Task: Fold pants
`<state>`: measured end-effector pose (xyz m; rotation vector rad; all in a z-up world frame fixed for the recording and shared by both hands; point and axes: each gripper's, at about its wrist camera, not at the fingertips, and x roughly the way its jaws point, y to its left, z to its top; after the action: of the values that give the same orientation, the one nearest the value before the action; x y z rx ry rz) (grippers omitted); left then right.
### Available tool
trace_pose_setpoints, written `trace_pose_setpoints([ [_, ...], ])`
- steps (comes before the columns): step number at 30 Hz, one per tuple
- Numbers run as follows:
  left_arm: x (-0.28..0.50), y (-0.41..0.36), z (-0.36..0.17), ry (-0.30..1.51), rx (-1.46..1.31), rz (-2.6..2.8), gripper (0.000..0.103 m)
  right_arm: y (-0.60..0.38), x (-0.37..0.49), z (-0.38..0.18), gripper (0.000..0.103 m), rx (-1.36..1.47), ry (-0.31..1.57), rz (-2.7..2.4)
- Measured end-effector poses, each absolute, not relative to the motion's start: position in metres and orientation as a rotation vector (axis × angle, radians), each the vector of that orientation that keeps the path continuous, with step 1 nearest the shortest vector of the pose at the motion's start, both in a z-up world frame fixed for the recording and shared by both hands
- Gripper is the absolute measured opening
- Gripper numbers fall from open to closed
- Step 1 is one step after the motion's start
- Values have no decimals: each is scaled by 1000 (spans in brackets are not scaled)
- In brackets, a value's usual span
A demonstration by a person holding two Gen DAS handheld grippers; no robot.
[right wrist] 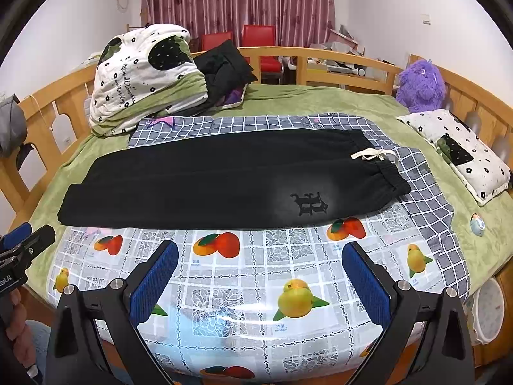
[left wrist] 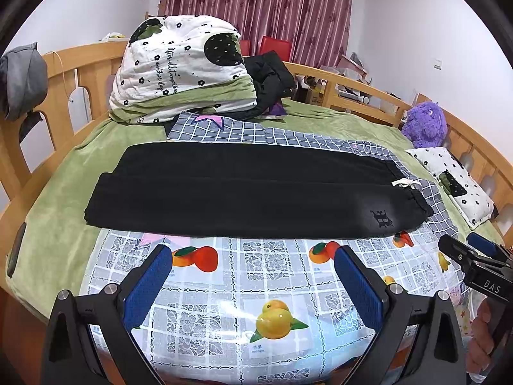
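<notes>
Black pants [left wrist: 250, 192] [right wrist: 224, 179] lie flat across the bed, one leg laid over the other, waistband with a white drawstring [left wrist: 404, 183] [right wrist: 373, 155] at the right, leg ends at the left. They rest partly on a fruit-print plastic cloth [left wrist: 256, 288] [right wrist: 256, 272] and a grey checked sheet [left wrist: 243, 131] [right wrist: 256, 125]. My left gripper [left wrist: 253, 279] hovers open, short of the near edge of the pants, nothing between its blue pads. My right gripper [right wrist: 259, 272] is open too, likewise short of the pants; it shows at the right edge of the left wrist view [left wrist: 465, 250].
A folded white-and-green quilt [left wrist: 179, 67] [right wrist: 144, 77] and dark clothes [left wrist: 269, 80] sit at the back left. A purple plush toy [left wrist: 424, 123] [right wrist: 420, 85] and a small pillow [left wrist: 455, 183] [right wrist: 458, 154] lie at the right. A wooden bed rail [left wrist: 352, 86] rings the green mattress.
</notes>
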<state>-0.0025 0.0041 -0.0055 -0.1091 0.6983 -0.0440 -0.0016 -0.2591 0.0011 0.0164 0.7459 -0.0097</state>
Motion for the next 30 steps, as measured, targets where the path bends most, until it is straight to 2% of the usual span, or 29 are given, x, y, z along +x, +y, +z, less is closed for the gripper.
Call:
trace_pose_setpoints([
  [30,-3,5,-6,686,-108,-31,102,-256,-3,5,101,20,729,-3],
])
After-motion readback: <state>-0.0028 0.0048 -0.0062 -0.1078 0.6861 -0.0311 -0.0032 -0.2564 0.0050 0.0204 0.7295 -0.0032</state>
